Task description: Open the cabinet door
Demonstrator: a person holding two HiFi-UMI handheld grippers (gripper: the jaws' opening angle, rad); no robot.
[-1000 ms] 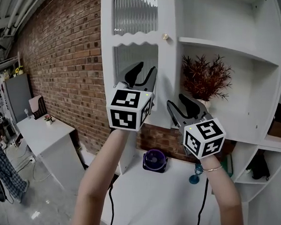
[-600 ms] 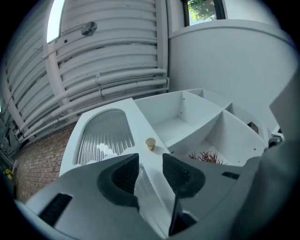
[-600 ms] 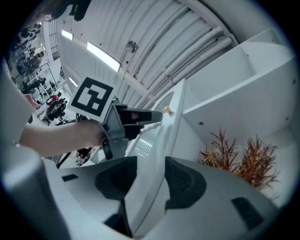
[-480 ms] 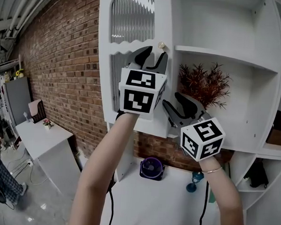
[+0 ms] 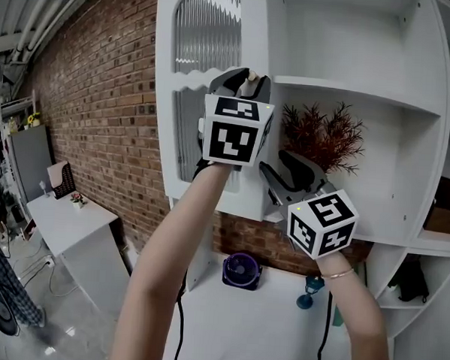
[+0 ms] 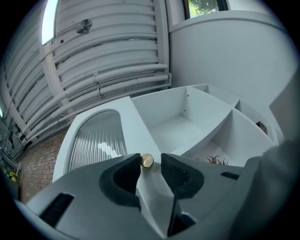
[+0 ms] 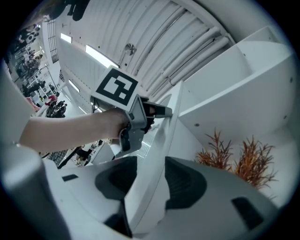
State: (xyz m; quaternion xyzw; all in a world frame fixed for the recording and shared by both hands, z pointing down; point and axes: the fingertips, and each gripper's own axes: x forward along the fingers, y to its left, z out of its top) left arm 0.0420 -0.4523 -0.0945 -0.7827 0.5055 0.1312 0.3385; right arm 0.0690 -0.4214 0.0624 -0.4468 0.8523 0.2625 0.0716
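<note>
The white cabinet door (image 5: 166, 97) with a ribbed glass pane stands partly swung out from the shelf unit. Its small gold knob (image 5: 252, 76) (image 6: 146, 161) lies between the fingertips of my left gripper (image 5: 249, 78) (image 6: 150, 162). Those jaws are closing around the knob, with a small gap still on one side. My right gripper (image 5: 275, 163) (image 7: 147, 176) sits lower, shut on the door's free edge (image 7: 159, 150), which runs between its two pads. In the right gripper view the left gripper (image 7: 140, 112) shows higher up against the door.
A dried red plant (image 5: 321, 135) stands on the open shelf right of the door. Below on the white counter are a purple fan (image 5: 243, 270) and a blue glass (image 5: 307, 299). A brick wall (image 5: 94, 93) and a white desk (image 5: 65, 216) lie to the left.
My left gripper has risen along the door from its lower panel up to the gold knob. The right gripper has stayed at the door's lower edge.
</note>
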